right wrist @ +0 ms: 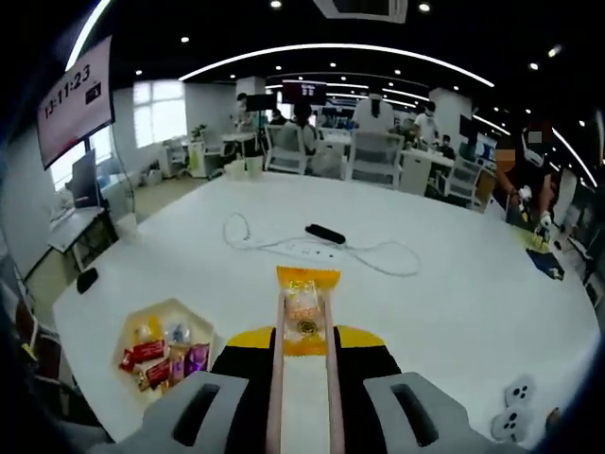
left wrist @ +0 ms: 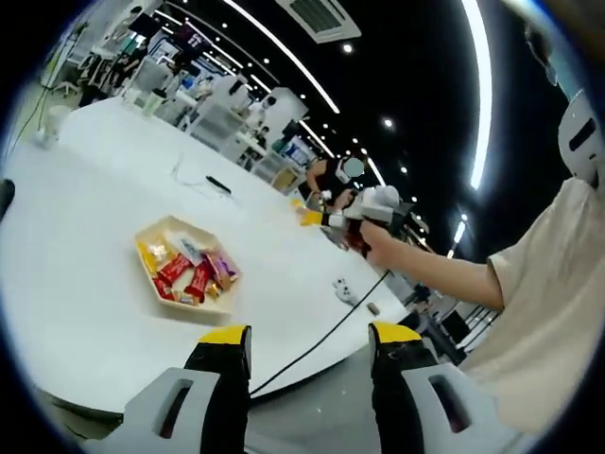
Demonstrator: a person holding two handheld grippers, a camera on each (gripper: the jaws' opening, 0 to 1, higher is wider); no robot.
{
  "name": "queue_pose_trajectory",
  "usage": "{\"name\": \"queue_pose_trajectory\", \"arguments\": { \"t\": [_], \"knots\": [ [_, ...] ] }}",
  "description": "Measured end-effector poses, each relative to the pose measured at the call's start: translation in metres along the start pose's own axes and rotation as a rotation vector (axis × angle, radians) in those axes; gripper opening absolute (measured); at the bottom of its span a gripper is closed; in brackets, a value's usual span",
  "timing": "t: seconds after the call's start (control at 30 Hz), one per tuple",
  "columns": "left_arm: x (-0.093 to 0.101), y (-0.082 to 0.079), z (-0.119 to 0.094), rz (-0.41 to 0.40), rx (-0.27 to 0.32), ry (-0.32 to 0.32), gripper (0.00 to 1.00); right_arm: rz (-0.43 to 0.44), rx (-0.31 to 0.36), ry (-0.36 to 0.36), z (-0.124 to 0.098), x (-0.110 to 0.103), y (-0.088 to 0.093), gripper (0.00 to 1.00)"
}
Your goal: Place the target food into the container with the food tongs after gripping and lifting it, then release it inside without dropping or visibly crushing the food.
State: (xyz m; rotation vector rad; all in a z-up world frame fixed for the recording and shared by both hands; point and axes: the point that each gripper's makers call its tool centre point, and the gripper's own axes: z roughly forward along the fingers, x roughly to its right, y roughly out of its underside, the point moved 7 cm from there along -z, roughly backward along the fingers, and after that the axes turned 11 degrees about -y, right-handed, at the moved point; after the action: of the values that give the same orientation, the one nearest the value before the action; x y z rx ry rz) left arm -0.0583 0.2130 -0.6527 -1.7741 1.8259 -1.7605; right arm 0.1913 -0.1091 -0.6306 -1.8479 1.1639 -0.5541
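Now, in the right gripper view, we see the right claw [right wrist: 304, 348] closed on a pair of tongs [right wrist: 304, 397], whose two pale arms run forward between its yellow-tipped jaws. The tongs' tips pinch a snack [right wrist: 304, 317] in a clear wrapper with orange ends; it sits directly ahead of the claw, held above the white worktop [right wrist: 454, 293] and not touching it.

The tray [right wrist: 163, 352], a shallow hexagonal dish, lies on the worktop to the lower left of the claw, near the edge, well apart from the held snack. It carries several wrapped snacks, red, yellow and purple. Farther off on the worktop we note a power strip [right wrist: 307, 250] with its white cable [right wrist: 378, 255] and a dark remote-like object [right wrist: 324, 233] just beyond it.

In the left gripper view, the left claw [left wrist: 310, 340] stands open with nothing between its jaws, hovering above the worktop's near edge. The tray shows ahead and to the left of it [left wrist: 151, 284], apart from it. The right claw enters from the right [left wrist: 364, 216], held in a person's hand [left wrist: 378, 236]; we cannot tell the snack from this angle. A black cable [left wrist: 321, 345] trails across the worktop between the left claw's jaws.
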Motion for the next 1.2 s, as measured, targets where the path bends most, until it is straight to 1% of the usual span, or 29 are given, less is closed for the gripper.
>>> {"name": "queue_pose_trajectory", "arguments": {
  "t": [0.1, 0.33, 0.5, 0.67, 0.97, 1.2],
  "knots": [
    [0.0, -0.002, -0.003, 0.013, 0.002, 0.001, 0.5, -0.001, 0.016, -0.002, -0.01, -0.004, -0.002, 0.22],
    [0.005, -0.005, -0.007, 0.031, 0.018, 0.01, 0.5, -0.001, 0.045, -0.01, -0.023, -0.014, -0.004, 0.22],
    [0.008, -0.005, -0.007, 0.042, 0.018, 0.019, 0.5, -0.011, 0.063, -0.022, -0.032, -0.022, -0.005, 0.22],
    [0.011, -0.003, -0.007, 0.042, 0.017, 0.026, 0.5, -0.012, 0.073, -0.022, -0.04, -0.025, -0.003, 0.22],
    [0.011, -0.001, -0.007, 0.046, 0.016, 0.032, 0.5, 0.001, 0.079, -0.024, -0.044, -0.026, 0.0, 0.22],
    [0.01, 0.003, -0.012, 0.033, 0.026, 0.019, 0.5, -0.011, 0.086, -0.047, -0.04, -0.035, -0.005, 0.22]
  ]
}}
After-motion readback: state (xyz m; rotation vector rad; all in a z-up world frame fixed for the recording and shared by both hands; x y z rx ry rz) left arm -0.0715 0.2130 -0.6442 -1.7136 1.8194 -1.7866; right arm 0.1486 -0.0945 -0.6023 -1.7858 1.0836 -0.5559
